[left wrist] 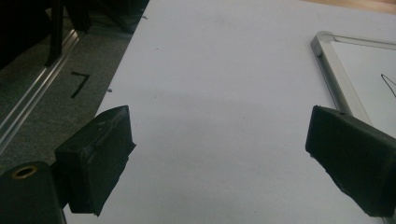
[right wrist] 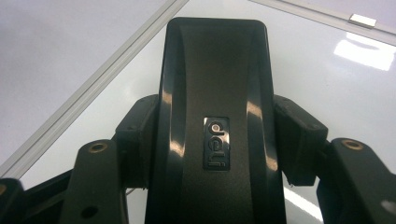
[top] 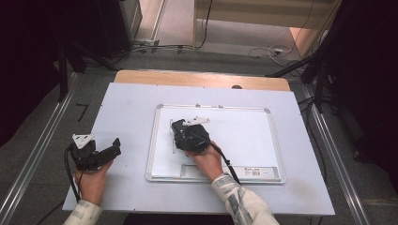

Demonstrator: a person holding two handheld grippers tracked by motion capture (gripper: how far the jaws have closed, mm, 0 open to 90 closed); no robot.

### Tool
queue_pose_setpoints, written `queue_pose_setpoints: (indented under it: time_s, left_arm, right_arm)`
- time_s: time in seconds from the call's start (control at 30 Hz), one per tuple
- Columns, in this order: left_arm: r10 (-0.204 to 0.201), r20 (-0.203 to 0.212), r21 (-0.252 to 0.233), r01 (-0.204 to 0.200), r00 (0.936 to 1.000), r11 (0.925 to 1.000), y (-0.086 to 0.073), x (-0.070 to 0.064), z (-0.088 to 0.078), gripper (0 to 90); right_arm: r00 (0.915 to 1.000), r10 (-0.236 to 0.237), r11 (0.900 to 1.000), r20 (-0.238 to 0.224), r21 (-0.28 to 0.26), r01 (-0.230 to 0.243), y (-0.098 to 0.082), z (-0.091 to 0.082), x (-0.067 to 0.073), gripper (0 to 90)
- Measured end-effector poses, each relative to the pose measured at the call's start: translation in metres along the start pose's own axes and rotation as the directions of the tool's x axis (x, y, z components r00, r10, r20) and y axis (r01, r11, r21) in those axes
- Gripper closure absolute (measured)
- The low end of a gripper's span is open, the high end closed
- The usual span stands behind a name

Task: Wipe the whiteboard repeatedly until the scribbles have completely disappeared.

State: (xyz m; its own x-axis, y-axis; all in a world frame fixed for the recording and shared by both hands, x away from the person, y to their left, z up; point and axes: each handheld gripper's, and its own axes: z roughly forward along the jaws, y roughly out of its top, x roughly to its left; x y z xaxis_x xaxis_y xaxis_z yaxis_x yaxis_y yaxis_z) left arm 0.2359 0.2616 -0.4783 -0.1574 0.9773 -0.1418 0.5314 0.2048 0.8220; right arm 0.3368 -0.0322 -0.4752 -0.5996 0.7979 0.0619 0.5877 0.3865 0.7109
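Jaws of the right gripper clamp a black eraser, seemingly on the whiteboard; left gripper gapes empty.

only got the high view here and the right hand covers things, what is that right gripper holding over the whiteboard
Observer: The right gripper is shut on a black eraser marked "deli", one jaw on each long side.
Operator: is the eraser over the board or off its edge
Observer: Over it: the right gripper view has the glossy whiteboard beyond the eraser's far end, the frame running off to its left.
Operator: and the left gripper, anything in it
Observer: Nothing. The left gripper is open over the bare white table cover, with a corner of the board's frame near one jaw.
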Motion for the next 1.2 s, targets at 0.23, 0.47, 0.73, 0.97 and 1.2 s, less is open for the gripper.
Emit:
queue_pose_setpoints:
  time_s: [0.23,0.47,0.73,0.97,1.2]
  left_arm:
    - [0.003,0.005,0.0,-0.003,1.0,1.0,0.0,-0.001,0.001,7.7]
    - [0.005,0.008,0.0,-0.005,1.0,1.0,0.001,-0.001,0.001,7.7]
    - [0.009,0.01,0.001,-0.009,0.9999,1.0,0.001,-0.002,0.002,7.7]
    - [0.013,0.011,0.0,-0.013,0.9998,0.9999,0.001,-0.003,0.002,7.7]
    - [0.011,0.012,0.001,-0.011,0.9999,0.9999,0.001,-0.002,0.001,7.7]
  right_arm:
    - [1.0,-0.005,1.0,0.005,0.017,0.005,-0.001,0.008,0.001,37.0]
    - [0.9995,-0.021,0.999,0.025,0.05,0.02,-0.002,0.019,0.002,36.8]
    - [0.997,-0.063,0.996,0.045,0.07,0.059,0.0,0.021,0.009,36.9]
    - [0.995,-0.095,0.993,0.032,0.077,0.092,0.002,0.026,0.029,36.9]
    - [0.9947,-0.102,0.991,0.013,0.085,0.1,0.006,0.03,0.039,36.7]
